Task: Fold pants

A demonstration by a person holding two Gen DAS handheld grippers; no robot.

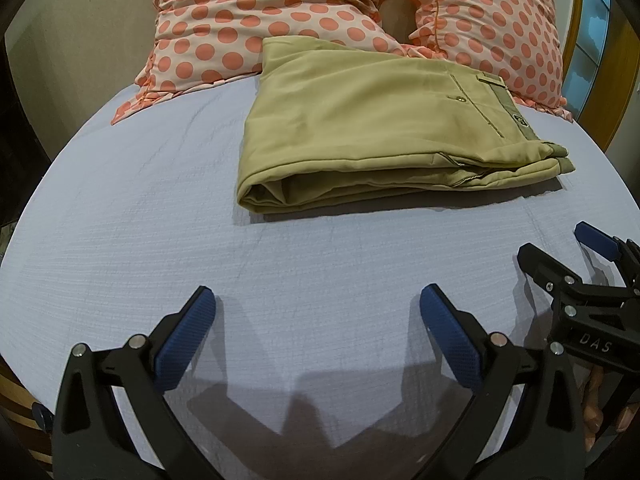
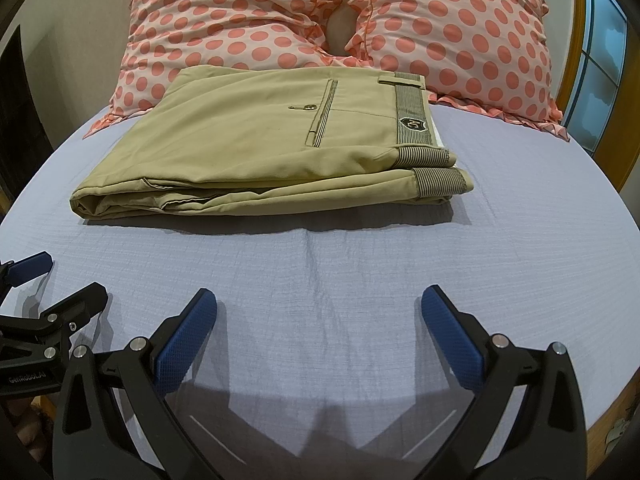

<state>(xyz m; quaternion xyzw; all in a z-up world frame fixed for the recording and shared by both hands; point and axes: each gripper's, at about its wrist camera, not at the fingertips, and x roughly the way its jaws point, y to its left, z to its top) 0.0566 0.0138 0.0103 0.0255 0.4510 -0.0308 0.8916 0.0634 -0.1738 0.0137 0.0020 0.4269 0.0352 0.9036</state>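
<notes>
Khaki pants (image 1: 360, 120) lie folded into a flat stack on the pale blue bed sheet (image 1: 160, 240), back pocket and striped waistband on top; they also show in the right wrist view (image 2: 248, 148). My left gripper (image 1: 316, 320) is open and empty, low over the sheet in front of the pants. My right gripper (image 2: 318, 320) is open and empty, also in front of the pants. The right gripper shows at the right edge of the left wrist view (image 1: 560, 252); the left gripper shows at the left edge of the right wrist view (image 2: 60, 280). Neither touches the pants.
Two pink pillows with coral dots (image 2: 240, 20) lean at the head of the bed, just behind the pants. A wooden-framed window (image 2: 600, 60) is at the right. The bed's edge curves off on the left and right.
</notes>
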